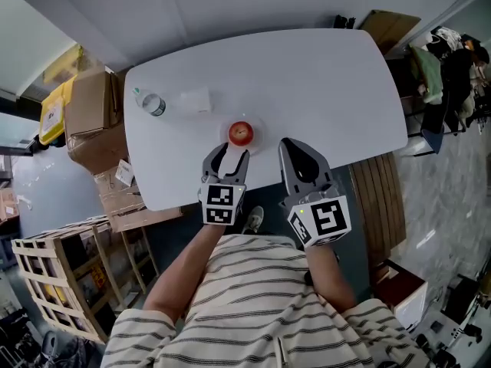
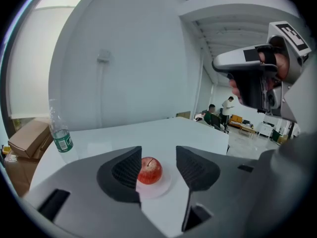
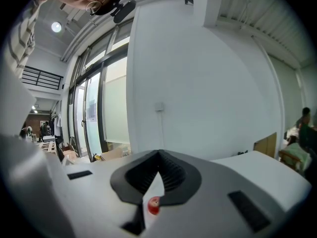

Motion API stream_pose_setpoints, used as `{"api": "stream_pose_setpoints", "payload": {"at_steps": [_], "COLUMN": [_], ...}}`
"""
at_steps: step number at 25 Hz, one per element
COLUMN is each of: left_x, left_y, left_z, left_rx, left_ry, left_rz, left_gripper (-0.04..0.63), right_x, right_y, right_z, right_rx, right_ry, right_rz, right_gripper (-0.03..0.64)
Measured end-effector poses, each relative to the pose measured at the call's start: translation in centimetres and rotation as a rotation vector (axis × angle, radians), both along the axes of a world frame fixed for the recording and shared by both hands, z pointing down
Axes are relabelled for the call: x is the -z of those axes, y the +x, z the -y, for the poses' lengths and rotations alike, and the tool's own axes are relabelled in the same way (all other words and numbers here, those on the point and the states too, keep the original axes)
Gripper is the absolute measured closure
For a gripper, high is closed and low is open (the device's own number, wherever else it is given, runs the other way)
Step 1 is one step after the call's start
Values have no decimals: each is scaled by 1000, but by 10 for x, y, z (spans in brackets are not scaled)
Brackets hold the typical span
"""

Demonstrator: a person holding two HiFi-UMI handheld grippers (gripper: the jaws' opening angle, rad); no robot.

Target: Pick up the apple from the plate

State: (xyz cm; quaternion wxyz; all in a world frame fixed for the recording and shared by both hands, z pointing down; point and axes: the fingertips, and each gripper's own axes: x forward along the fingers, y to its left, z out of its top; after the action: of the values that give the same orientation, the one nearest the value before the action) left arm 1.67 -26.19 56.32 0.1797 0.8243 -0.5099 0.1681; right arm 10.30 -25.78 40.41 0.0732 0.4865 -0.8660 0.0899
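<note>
Striped shirt (image 1: 261, 305) and 2 bare forearms fill the bottom of the head view, each hand carrying a gripper out over the near edge of the white table (image 1: 322, 83); the left gripper (image 1: 228, 159) points at the apple (image 1: 241, 133), its 2 jaws standing apart with nothing pressed between them; in the left gripper view the red apple (image 2: 149, 170) shows in the gap between the dark ribbed pads (image 2: 124, 170), lying beyond them and nearer the left pad, though whether it touches that pad cannot be told; the apple sits upright, stem up, on a small white plate (image 1: 257, 129) close to the table's near edge, about midway along it; the right gripper (image 1: 299, 156) hangs just beside the plate on its right, its jaws closed tip to tip on nothing, and its own view catches only a sliver of the apple (image 3: 154, 205) through the slot beneath the joined pads; a clear plastic bottle (image 1: 152, 103) with a green label stands near the table's far left corner; cardboard boxes (image 1: 92, 117) are stacked on the floor off the left edge.
</note>
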Motion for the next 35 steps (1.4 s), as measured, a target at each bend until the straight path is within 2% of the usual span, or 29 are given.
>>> {"api": "stream_pose_setpoints", "payload": {"at_steps": [2,6,11,14,20,25,35], "left_x": [-10,-25,-49,-63,-87,-106,-127], "left_y": [1,1,0,2,2,10,10], "left_z": [3,8,12,16,30,38,45], "left_rx": [-6,-6,-11,-26,-5,-28,-26], "left_ry": [4,20,-16,-36,-50,-72,-105], "left_rz": [1,37,78,118,144,176,209], "left_gripper": [352,318,256,244,211,185,183], "right_x": [-1,-4,-8,-10,-14,-17,-21], "right_y": [0,0,0,1,4,8,11], "right_z": [2,4,6,8,8,11,16], "right_rx": [0,0,2,-3,-9,-22,-28], "right_ry": [-3,-9,-20,-23,-34,-43,-55], "right_rz": [1,6,3,4,-2,-5,-13], "right_gripper": [612,612,612,612,612,612,612]}}
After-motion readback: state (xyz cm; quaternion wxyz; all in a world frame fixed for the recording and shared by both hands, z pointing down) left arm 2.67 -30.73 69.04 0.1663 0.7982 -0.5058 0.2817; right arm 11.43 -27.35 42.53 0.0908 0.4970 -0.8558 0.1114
